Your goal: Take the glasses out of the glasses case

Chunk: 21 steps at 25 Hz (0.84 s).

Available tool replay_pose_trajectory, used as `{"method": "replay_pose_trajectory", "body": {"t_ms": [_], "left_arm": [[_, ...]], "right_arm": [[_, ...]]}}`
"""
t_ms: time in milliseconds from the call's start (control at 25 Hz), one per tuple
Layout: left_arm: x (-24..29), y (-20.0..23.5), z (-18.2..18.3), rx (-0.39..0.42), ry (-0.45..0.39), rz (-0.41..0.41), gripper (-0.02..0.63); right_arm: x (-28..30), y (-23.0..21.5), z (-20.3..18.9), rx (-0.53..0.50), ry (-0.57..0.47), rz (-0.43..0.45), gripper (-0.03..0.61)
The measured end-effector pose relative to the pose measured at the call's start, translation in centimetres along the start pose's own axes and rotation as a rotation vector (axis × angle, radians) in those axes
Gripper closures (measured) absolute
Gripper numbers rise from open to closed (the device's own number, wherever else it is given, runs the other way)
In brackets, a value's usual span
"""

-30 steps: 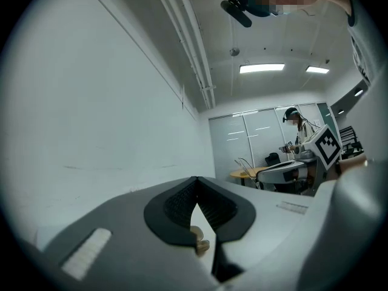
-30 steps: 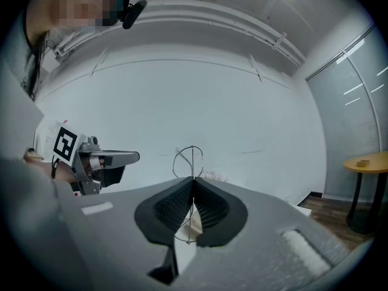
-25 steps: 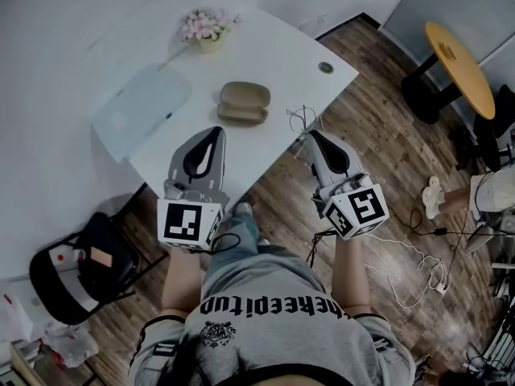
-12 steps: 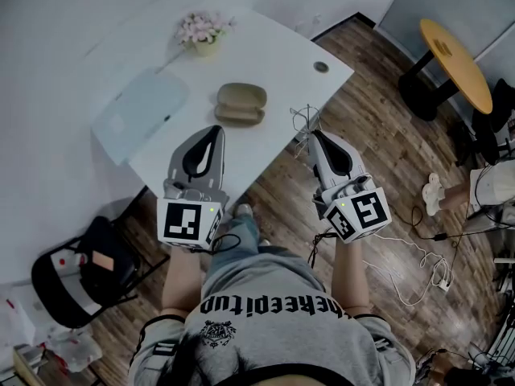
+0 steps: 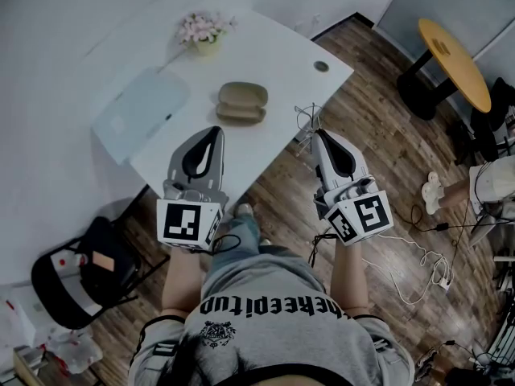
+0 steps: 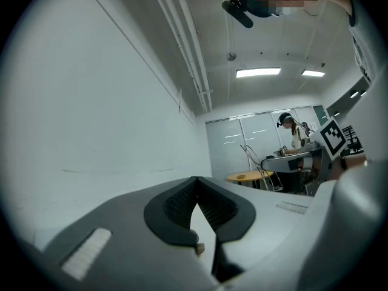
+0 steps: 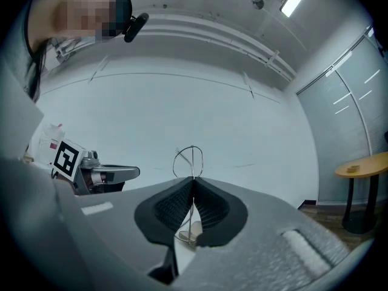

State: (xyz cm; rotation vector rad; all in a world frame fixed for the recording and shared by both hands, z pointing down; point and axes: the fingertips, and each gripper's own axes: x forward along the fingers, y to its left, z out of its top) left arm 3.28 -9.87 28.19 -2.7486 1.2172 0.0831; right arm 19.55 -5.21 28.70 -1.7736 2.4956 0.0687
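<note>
Head view, steeply down: shows a white rectangular counter (image 5: 273,51) carrying an olive-brown oval glasses case (image 5: 243,103), lying open with its two halves side by side. Behind the case, a small pot of pink flowers (image 5: 205,30); to its left, a pale blue flat slab (image 5: 143,111).

Over the counter's near edge, the left gripper (image 5: 216,132), short of the case and apart from it. Read from the left gripper view (image 6: 197,182): jaws pressed together, nothing between them.

Off the counter's right edge, above the wooden floor (image 5: 386,159), the right gripper (image 5: 316,133), clamped on thin wire-framed glasses (image 5: 306,119) that are out of the case and well clear of it. Seen again in the right gripper view (image 7: 193,182): black ribbed pads (image 7: 173,208) closed on the wire of the glasses (image 7: 193,162), with one rounded rim loop standing up above the tips.
</note>
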Motion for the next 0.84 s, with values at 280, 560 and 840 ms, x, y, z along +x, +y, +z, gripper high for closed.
{"method": "replay_pose_trajectory", "body": {"t_ms": [280, 560, 840], "left_arm": [[-1.0, 0.2, 0.3, -0.001, -0.011, 0.004, 0.594], [-1.8, 0.2, 0.0, -0.006, -0.01, 0.002, 0.595], [-2.4, 0.1, 0.5, -0.005, -0.017, 0.004, 0.594]], "right_arm": [[-0.5, 0.9, 0.3, 0.001, -0.012, -0.001, 0.572], [-0.9, 1.5, 0.8, 0.006, -0.026, 0.0, 0.572], [-1.3, 1.9, 1.0, 0.004, -0.037, -0.002, 0.572]]}}
